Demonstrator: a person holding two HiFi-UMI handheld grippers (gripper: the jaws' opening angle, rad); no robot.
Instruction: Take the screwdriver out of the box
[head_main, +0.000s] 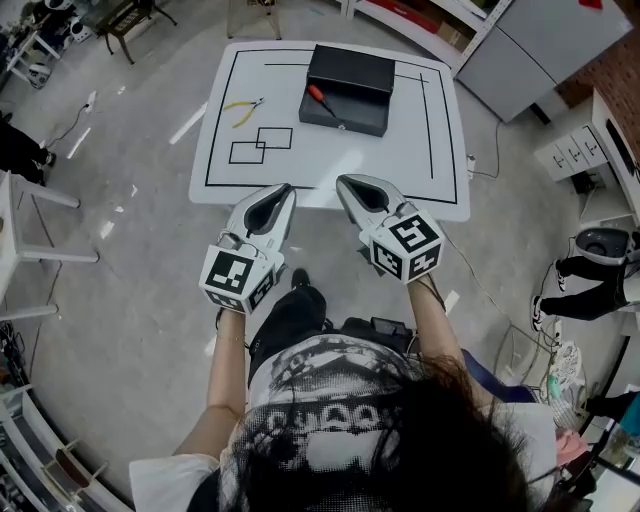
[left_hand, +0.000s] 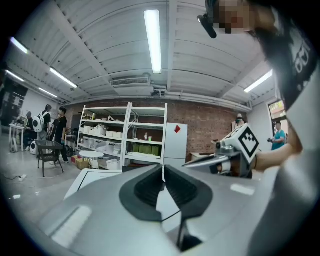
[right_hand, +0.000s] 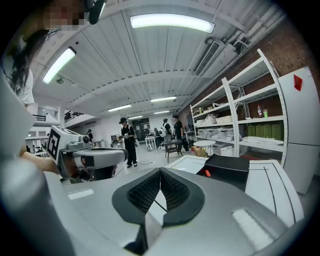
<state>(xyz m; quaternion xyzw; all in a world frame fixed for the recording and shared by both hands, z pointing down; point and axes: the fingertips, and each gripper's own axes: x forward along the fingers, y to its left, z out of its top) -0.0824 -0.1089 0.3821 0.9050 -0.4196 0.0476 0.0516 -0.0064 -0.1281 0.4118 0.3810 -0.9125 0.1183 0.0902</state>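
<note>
A black box stands at the far middle of the white table, and a red-handled screwdriver lies in its open front part. Both grippers hover side by side at the table's near edge, short of the box. My left gripper is shut with nothing between its jaws, which meet in the left gripper view. My right gripper is also shut and empty. In the right gripper view the box is ahead to the right, with the screwdriver's red handle showing at its left side.
Yellow pliers lie on the table's left part, near two drawn rectangles. Another white table stands to the left and grey cabinets at the back right. Shelving and several people fill the room beyond.
</note>
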